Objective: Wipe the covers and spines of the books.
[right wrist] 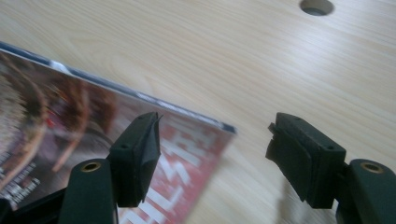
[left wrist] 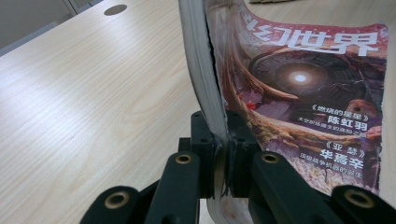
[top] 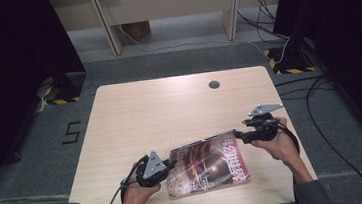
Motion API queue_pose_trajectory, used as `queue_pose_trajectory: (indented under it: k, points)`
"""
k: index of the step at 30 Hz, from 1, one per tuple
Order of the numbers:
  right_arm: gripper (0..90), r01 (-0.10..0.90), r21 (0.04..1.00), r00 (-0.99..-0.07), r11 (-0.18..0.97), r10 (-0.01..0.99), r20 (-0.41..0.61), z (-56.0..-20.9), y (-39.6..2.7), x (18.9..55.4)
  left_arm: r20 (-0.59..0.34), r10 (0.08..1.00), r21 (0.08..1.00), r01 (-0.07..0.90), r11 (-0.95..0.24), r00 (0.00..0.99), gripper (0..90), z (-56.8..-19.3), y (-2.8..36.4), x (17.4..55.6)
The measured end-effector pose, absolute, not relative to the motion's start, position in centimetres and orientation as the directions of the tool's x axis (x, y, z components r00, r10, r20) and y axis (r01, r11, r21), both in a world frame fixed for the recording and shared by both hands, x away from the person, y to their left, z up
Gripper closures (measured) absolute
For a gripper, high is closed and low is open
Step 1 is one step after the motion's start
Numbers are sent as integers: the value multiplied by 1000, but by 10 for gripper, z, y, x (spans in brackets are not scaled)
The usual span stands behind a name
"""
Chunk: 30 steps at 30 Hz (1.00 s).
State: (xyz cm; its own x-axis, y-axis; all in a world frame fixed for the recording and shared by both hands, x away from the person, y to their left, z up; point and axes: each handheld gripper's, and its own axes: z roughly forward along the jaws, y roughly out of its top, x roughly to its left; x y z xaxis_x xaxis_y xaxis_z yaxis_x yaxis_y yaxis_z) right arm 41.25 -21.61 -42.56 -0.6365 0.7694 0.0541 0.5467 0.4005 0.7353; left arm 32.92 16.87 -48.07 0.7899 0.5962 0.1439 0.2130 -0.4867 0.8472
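Note:
A magazine (top: 210, 164) with a dark red cover and white title characters lies near the table's front edge. My left gripper (top: 171, 164) is shut on its left edge. In the left gripper view the jaws (left wrist: 219, 140) pinch the pages and cover, and that edge of the magazine (left wrist: 303, 84) curls up off the wood. My right gripper (top: 237, 135) hovers at the magazine's far right corner. In the right gripper view it (right wrist: 217, 144) stands open, one finger over the cover of the magazine (right wrist: 70, 126) and the other over bare wood, with nothing pressed between the pads.
The light wooden table (top: 169, 103) has a round cable hole (top: 214, 84) near its far edge. Beyond the table are grey floor, pale furniture legs (top: 111, 28) and loose cables (top: 313, 84) at the right. Dark curtains flank both sides.

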Motion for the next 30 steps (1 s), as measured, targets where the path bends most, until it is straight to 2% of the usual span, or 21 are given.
queue_pose_trajectory:
  k: [1, 5, 10, 19, 30]
  points:
    - [317, 570, 735, -595, 367, 801, 61, -426, -231, 410, 137, 605, 848, 223, -481, 784, 843, -481, 170, 327]
    - [312, 592, 729, -536, 344, 844, 37, -431, -256, 408, 149, 611, 844, 222, -489, 778, 843, -478, 175, 325]
    - [370, 640, 696, -476, 325, 879, 27, -442, -279, 408, 172, 619, 836, 219, -503, 766, 842, -480, 176, 320]
    - [452, 685, 633, -459, 360, 889, -9, -461, -286, 413, 174, 617, 834, 218, -507, 767, 841, -480, 176, 318]
    - [533, 733, 584, -432, 349, 902, 4, -479, -296, 418, 164, 619, 828, 233, -509, 768, 840, -480, 177, 317]
